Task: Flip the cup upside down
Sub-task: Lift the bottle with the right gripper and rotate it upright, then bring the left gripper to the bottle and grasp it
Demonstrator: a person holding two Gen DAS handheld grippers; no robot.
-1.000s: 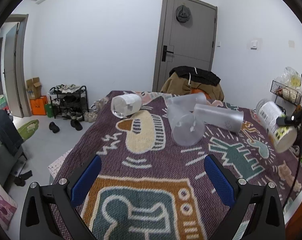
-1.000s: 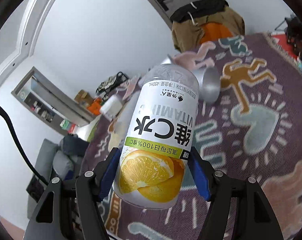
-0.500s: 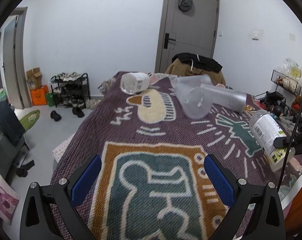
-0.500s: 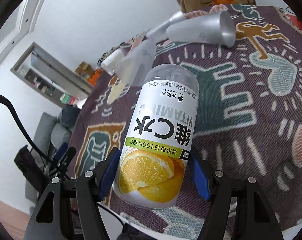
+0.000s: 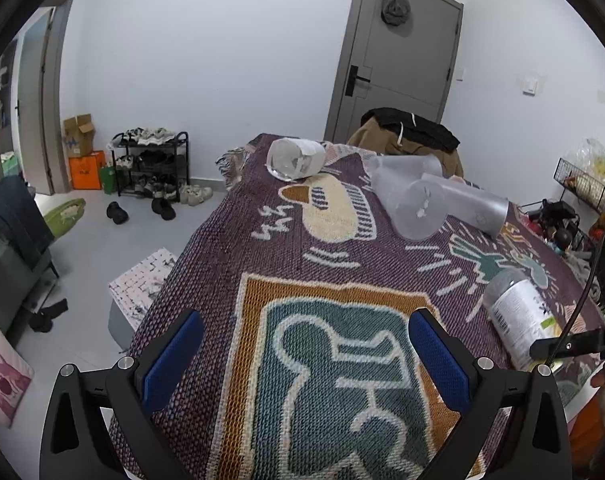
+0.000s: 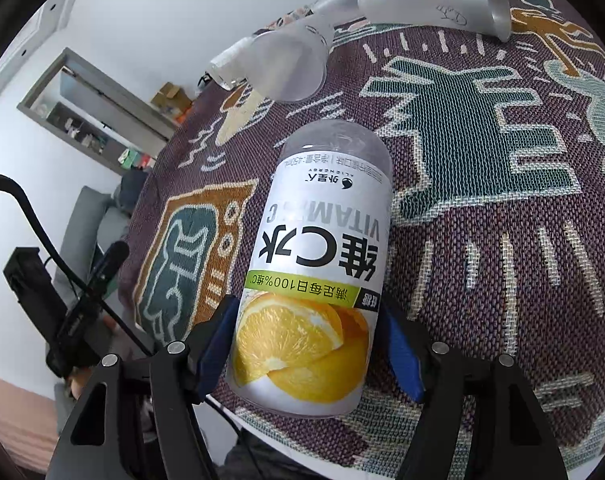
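Note:
My right gripper [image 6: 308, 340] is shut on a clear cup with a white and orange VITAMIN label [image 6: 314, 268]. The cup is tilted, its label reads upside down, and its far end hangs just above the patterned rug. The same cup shows in the left wrist view [image 5: 518, 312] at the right edge. My left gripper [image 5: 306, 356] is open and empty above the near part of the rug. Three more clear cups lie on their sides further back: a frosted one [image 5: 412, 208], a long one [image 5: 468, 200] and a labelled one [image 5: 296, 158].
The patterned rug [image 5: 302, 264] covers the table. A chair draped with coats [image 5: 410, 136] stands behind it by the grey door [image 5: 398, 52]. A wire basket [image 5: 584, 186] is at the right. A shoe rack [image 5: 150, 160] and sofa [image 5: 6, 236] are at the left.
My right gripper has carried the cup down and nearer to the rug, tilting it further. My left gripper has drawn back and up, so the lying cups look farther away.

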